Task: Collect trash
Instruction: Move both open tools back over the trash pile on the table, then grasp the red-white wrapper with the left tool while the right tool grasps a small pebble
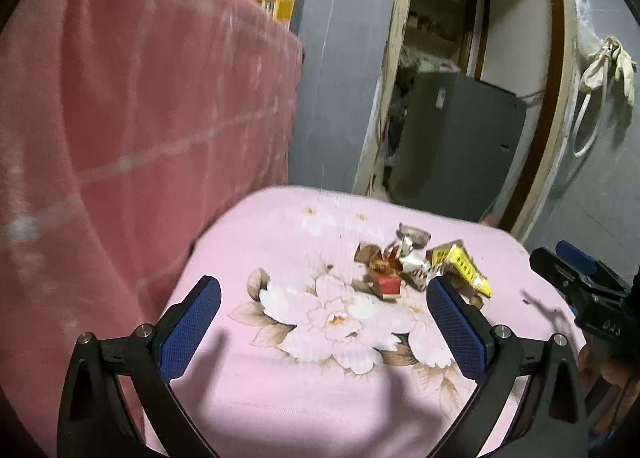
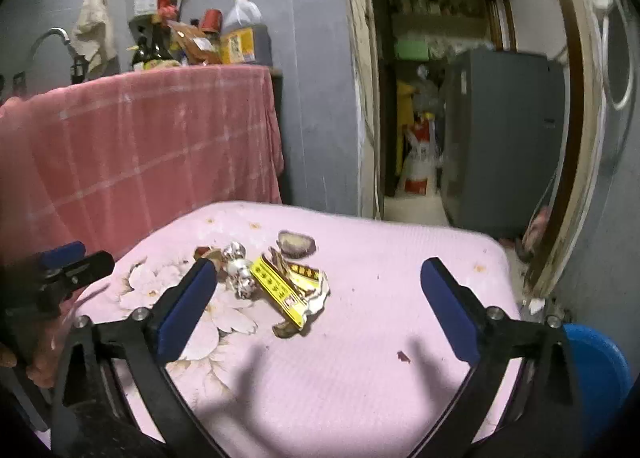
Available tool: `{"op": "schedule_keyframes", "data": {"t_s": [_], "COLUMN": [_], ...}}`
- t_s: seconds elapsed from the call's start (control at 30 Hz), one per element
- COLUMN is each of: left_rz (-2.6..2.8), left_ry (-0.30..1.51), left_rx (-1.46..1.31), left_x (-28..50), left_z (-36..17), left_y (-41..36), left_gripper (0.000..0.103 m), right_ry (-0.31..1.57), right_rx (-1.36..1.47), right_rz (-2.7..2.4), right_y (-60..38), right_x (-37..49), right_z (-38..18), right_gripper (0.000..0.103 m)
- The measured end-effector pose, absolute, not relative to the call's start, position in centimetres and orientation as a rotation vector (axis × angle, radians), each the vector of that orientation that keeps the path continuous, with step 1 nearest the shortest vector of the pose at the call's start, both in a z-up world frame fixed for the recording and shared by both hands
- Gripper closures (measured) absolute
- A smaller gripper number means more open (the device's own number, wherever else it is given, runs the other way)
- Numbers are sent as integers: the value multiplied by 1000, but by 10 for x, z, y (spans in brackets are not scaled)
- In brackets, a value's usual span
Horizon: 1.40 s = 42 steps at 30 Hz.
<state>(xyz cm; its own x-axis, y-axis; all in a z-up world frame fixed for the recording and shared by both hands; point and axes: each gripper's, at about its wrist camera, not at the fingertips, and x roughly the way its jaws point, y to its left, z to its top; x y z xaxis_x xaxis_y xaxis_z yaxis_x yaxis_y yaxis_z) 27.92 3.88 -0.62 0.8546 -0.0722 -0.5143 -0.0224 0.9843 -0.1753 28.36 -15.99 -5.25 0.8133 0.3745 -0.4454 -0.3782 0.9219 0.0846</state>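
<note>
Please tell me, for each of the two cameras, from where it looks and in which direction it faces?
Left wrist view: on the left claw, angled down over the pink floral cloth; its open blue pads, the right claw at the right edge.
Right wrist view: on the right claw, facing likewise; open pads, left claw at the left.
Shared: wrapper pile, doorway.

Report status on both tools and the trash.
Left tool open, empty. Right tool open, empty, above the table. Trash pile untouched on the pink cloth. Nothing in the way.
</note>
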Motion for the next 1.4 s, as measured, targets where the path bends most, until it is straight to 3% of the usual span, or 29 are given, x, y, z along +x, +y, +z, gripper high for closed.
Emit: {"op": "schedule_keyframes", "data": {"t_s": [0.07,0.2,0.53,0.8,1.0,1.3,1.4], "left_rz": [-42,-78,-144,-169,-173,-174,-196], "left_ry": [567,610,730,802,814,845,844], "left_rx": [-191,-180,-56,-17,-35,-45,-76], "left_x": [281,286,309,336,350,360,355], "left_z": [-8,-11,-23,-34,-34,-36,-35], "left_y": [40,36,6,-7,-8,-12,-11], "left_gripper": [3,8,38,42,53,85,87], "right_ry": [520,628,758,815,836,842,831], "right_rx": [7,24,-13,-61,-65,-42,-39], "right_rz": [407,440,502,528,547,584,586], "right_y": [-162,-162,-150,-136,-131,-130,-132], "right_x": [290,300,306,311,319,320,317], "right_z": [-58,-69,-85,-93,-95,-97,-96], "right_gripper": [18,25,50,60,69,83,84]}}
